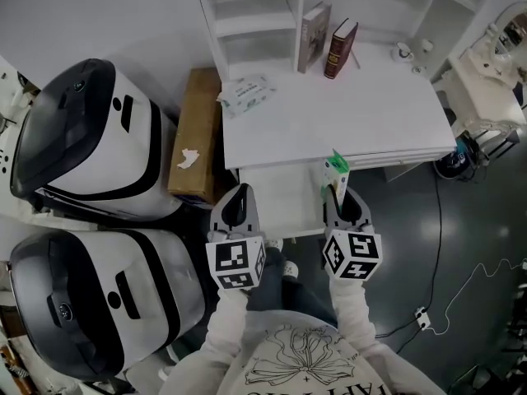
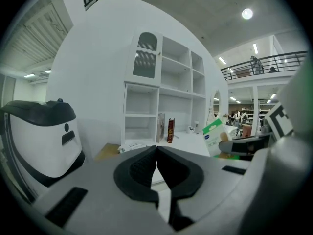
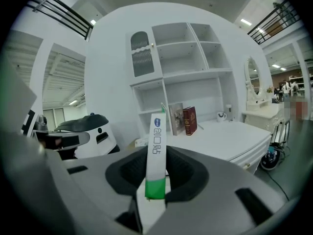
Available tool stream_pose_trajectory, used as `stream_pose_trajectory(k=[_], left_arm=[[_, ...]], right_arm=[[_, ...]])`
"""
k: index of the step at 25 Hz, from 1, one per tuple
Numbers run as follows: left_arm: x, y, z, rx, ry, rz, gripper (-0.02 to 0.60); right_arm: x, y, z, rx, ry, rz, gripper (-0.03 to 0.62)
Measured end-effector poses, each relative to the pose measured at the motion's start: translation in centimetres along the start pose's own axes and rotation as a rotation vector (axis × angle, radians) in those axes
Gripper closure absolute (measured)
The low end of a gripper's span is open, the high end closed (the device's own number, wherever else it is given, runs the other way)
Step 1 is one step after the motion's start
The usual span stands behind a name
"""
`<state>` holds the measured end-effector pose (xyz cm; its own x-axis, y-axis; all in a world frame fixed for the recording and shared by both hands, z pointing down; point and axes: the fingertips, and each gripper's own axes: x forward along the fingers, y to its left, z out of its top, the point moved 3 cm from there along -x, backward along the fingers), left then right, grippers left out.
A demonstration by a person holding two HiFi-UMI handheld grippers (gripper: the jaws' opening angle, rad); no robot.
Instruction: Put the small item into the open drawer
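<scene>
My right gripper (image 1: pixel 339 194) is shut on a small flat white-and-green packet (image 1: pixel 335 171), which stands edge-on between the jaws (image 3: pixel 156 153) in the right gripper view. The left gripper view also shows that packet (image 2: pixel 214 137) off to the right. It hangs over the right part of the open white drawer (image 1: pixel 280 200) that sticks out below the desk's front edge. My left gripper (image 1: pixel 237 200) is shut with nothing in it, its pads (image 2: pixel 157 173) meeting, at the drawer's left side.
A white desk (image 1: pixel 346 113) with shelves carries two upright books (image 1: pixel 327 44), a wipes pack (image 1: pixel 247 93) and a small cup (image 1: pixel 403 52). A cardboard box (image 1: pixel 196 134) and two large black-and-white machines (image 1: pixel 90 138) stand left. A cable (image 1: pixel 449 290) lies on the dark floor.
</scene>
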<state>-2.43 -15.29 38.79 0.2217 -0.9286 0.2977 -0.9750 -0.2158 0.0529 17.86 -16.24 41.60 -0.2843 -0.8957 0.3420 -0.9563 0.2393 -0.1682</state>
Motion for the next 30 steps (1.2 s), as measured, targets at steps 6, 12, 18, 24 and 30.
stream_pose_trajectory(k=[6,12,18,24,30], left_arm=[[3.7,1.3,-2.3,-0.020,0.065,-0.026,0.577],[7.3,3.3,-4.6,-0.038,0.118,-0.040,0.577],[9.7,5.3,-6.8,-0.051,0.169,-0.043,0.577],[11.8,6.8,-8.3,-0.062,0.203,-0.045,0.577],[13.2,7.6,-9.7,-0.070,0.227,-0.057,0.577]], right_arm=[[4.0,0.1,-2.7,0.005,0.096,0.003,0.503],[8.2,0.9,-6.7,0.009,0.210,0.017,0.503],[11.5,1.5,-11.7,-0.018,0.343,0.042,0.503],[14.7,1.2,-16.3,-0.006,0.469,0.046,0.503],[17.3,1.3,-20.9,-0.003,0.597,0.065,0.505]])
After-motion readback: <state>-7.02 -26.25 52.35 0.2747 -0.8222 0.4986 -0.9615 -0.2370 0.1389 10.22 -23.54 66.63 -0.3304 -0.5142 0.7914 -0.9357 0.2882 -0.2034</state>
